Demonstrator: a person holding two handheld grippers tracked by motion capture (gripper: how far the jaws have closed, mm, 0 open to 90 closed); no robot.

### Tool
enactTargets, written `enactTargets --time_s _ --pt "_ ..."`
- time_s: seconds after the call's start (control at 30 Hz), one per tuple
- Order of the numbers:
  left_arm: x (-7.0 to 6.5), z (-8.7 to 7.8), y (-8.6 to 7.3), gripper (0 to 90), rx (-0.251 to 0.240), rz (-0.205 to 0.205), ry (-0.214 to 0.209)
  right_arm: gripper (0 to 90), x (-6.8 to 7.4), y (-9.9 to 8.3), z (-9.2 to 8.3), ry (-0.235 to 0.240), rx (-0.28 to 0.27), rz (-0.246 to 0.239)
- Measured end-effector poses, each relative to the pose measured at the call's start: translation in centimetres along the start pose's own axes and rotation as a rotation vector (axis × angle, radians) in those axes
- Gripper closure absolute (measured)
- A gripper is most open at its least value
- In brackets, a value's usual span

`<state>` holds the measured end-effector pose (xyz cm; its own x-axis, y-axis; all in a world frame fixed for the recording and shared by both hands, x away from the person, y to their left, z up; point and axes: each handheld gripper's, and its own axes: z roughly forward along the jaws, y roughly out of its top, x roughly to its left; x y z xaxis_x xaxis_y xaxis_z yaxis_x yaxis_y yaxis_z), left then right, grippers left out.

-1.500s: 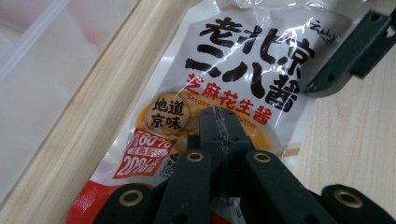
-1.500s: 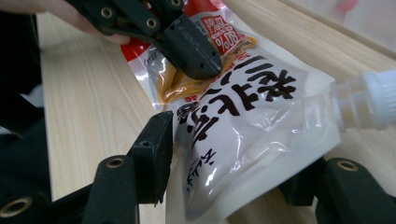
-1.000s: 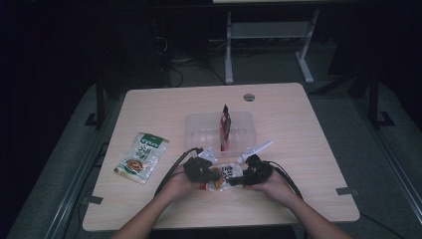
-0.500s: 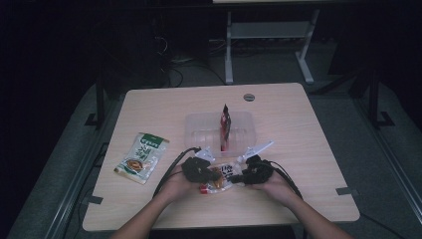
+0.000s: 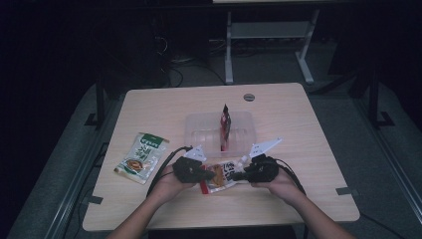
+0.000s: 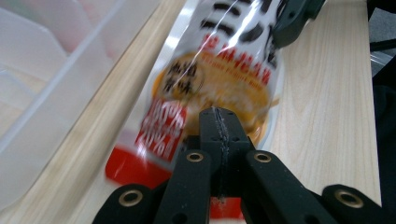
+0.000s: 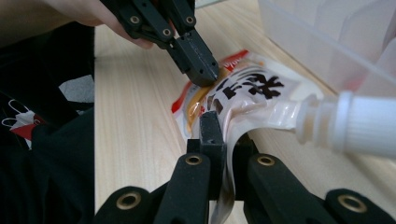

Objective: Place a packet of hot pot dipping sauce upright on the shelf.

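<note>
**Spouted pouch gripped at both ends, near table edge**

Item: glossy white, orange and red spouted food pouch (image 5: 221, 175) with black lettering and a white ribbed screw cap (image 7: 362, 130). Located at the near middle of the light wooden table (image 5: 298, 114), just in front of the clear plastic divided tray (image 5: 199, 130), between the two hands.

Left gripper (image 5: 208, 174): black jaws pressed together, pinching the pouch's red-and-orange bottom end; confirmed in the left gripper view (image 6: 219, 126), seam of the jaws closed tight over the film.

Right gripper (image 5: 238, 176): jaws just closing, now clamped on the pouch's side edge beside the spout; seen in the right gripper view (image 7: 212, 128), film creased and folded between the pads, cap sticking out to the right.

Also on the table: dark red upright sachet (image 5: 225, 124) standing in the tray's middle slot; green-and-white flat food packet (image 5: 142, 157) lying well apart to the left; round grey cable grommet (image 5: 249, 97) at the far edge.
</note>
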<state>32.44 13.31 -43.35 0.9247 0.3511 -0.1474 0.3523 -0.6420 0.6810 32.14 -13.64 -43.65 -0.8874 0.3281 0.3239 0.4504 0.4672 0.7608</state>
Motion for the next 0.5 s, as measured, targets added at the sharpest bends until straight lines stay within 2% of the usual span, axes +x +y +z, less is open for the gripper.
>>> enactTargets --time_s 0.13,0.3,0.5 --pt "0.3 -0.1 -0.2 89.8 -0.002 -0.01 0.004 88.9 0.1 0.4 -0.7 0.027 -0.033 -0.016" --pt "0.0 0.6 0.0 89.8 0.003 -0.013 -0.006 89.0 0.3 0.8 -1.0 0.058 -0.074 -0.031" --pt "-1.1 1.8 0.6 89.9 0.002 0.005 -0.059 89.0 0.9 1.5 -1.8 0.101 -0.139 -0.037"
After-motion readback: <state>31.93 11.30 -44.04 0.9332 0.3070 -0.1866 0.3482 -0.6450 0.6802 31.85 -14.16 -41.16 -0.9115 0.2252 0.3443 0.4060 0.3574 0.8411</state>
